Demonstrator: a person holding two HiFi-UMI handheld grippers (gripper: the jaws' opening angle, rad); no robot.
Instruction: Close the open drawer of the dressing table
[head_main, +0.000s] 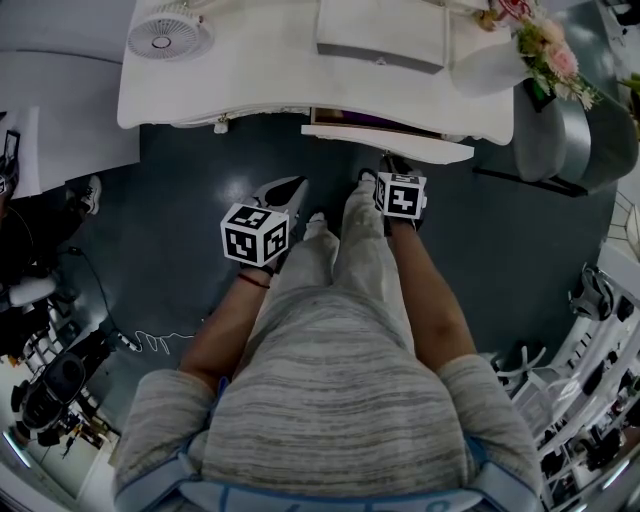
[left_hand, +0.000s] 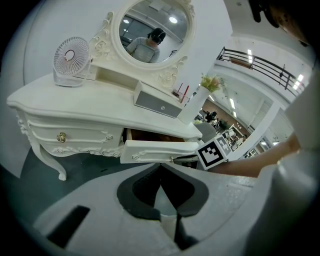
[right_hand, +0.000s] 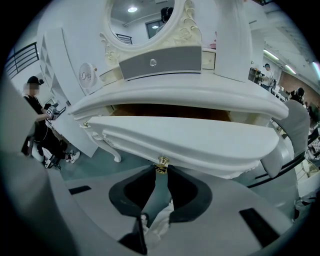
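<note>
The white dressing table stands ahead, and its centre drawer is pulled out under the tabletop. In the right gripper view the drawer front fills the middle. Its small brass knob sits between the tips of my right gripper, which is closed narrowly on it. In the head view the right gripper is at the drawer's front edge. My left gripper hangs lower and to the left, away from the table. It is shut and empty, and it points toward the drawer's left end.
On the tabletop are a small fan, a grey-fronted box and a vase of flowers. A grey chair stands to the right of the table. A person stands to the left. A cable lies on the dark floor.
</note>
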